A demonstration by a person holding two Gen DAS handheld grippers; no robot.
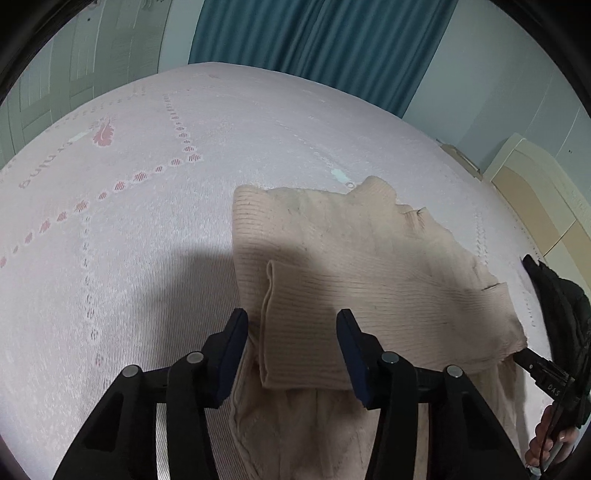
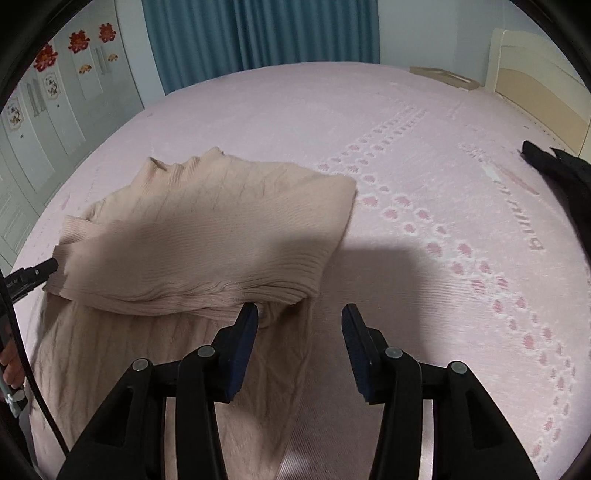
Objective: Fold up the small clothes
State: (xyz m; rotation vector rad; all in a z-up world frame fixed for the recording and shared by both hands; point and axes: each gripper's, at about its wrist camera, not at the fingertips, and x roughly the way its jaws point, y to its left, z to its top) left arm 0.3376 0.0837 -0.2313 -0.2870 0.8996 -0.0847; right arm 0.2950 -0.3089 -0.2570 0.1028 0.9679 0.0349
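Observation:
A beige ribbed sweater (image 1: 351, 251) lies partly folded on the pink mattress (image 1: 147, 258). In the left wrist view my left gripper (image 1: 293, 328) hovers low over the sweater's near edge. Its jaws are apart, with a doubled sleeve cuff (image 1: 295, 332) lying between them, and the pads do not clearly press it. In the right wrist view my right gripper (image 2: 301, 317) stands open at the right end of the folded-over layer of the sweater (image 2: 207, 236), with only the fold's corner and bare mattress (image 2: 406, 147) between its fingers. A black fingertip (image 2: 40, 271) of the left gripper touches the sweater's left edge.
A black garment (image 2: 561, 173) lies at the mattress's right side and also shows as a dark heap (image 1: 561, 306). A teal curtain (image 2: 258, 33) hangs beyond the far edge, white wardrobe doors (image 2: 55, 110) stand left, a cream headboard (image 2: 535, 85) right. A hand (image 1: 550, 443) holds the other gripper.

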